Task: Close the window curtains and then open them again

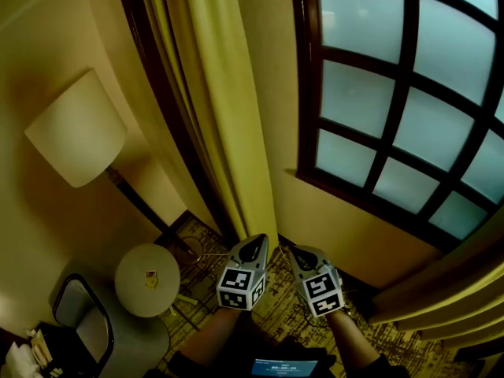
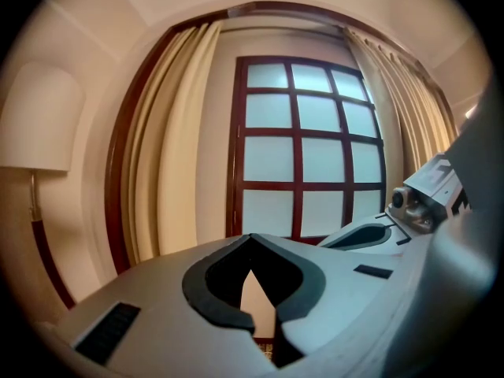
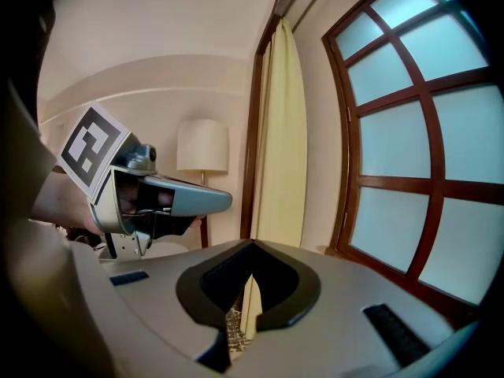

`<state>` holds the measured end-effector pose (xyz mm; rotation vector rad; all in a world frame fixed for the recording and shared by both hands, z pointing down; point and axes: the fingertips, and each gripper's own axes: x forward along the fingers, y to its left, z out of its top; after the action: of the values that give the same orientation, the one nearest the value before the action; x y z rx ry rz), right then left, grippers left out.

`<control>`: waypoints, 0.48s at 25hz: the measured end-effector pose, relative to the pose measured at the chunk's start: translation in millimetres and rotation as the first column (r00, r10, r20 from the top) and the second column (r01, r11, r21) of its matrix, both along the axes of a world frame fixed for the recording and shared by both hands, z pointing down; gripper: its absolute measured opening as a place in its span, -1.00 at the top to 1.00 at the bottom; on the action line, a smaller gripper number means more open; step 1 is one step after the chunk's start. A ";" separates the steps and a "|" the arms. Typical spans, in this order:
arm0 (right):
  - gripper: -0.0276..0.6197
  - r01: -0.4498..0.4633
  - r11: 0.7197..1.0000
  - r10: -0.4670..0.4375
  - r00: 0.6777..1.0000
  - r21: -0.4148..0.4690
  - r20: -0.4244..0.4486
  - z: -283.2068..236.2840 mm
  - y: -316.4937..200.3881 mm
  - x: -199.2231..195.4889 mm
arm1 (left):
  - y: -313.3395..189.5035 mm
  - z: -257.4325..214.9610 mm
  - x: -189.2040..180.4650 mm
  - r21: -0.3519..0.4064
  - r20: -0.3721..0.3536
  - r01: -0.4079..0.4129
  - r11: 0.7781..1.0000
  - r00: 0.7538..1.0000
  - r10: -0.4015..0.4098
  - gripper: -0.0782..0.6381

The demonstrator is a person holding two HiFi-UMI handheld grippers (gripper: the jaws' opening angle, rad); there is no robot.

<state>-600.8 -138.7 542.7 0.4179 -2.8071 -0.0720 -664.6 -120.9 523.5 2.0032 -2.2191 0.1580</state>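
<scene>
We hold the left gripper [image 1: 255, 244] and the right gripper [image 1: 293, 252] side by side, each with its jaws pressed together on nothing. The left curtain [image 1: 224, 116] hangs gathered beside the window [image 1: 394, 101], and its top is cut off. The right curtain [image 1: 445, 290] shows only as folds at the edge, and the window's right panes run out of view.

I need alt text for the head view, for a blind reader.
Two hand-held grippers, the left gripper and the right gripper, both shut and empty, point toward a yellow curtain gathered beside a dark-framed window. A floor lamp and a round table stand at the left.
</scene>
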 end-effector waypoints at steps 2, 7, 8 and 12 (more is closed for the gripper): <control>0.89 0.009 1.000 -0.009 1.000 0.024 0.004 -6.5 -7.0 -16.8 | -9.7 -10.4 -11.8 0.031 0.006 -0.004 0.999 1.000 0.004 0.78; 0.89 -0.020 0.997 0.019 1.000 0.069 0.017 -27.8 -35.5 -59.9 | -34.0 -47.5 -60.9 0.112 0.059 0.008 0.994 0.998 -0.014 0.78; 0.89 -0.025 0.997 0.024 0.999 0.078 0.023 -35.6 -40.6 -70.5 | -38.7 -59.9 -73.7 0.129 0.068 0.015 0.992 0.997 -0.024 0.78; 0.89 -0.036 0.990 0.029 0.998 0.139 0.047 -74.4 -63.8 -111.7 | -64.2 -121.9 -124.1 0.231 0.111 0.025 0.973 0.992 -0.052 0.47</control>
<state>-712.5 -202.5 468.3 0.5035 -2.8487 -0.2566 -788.7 -185.1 401.6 2.1127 -2.4478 0.0136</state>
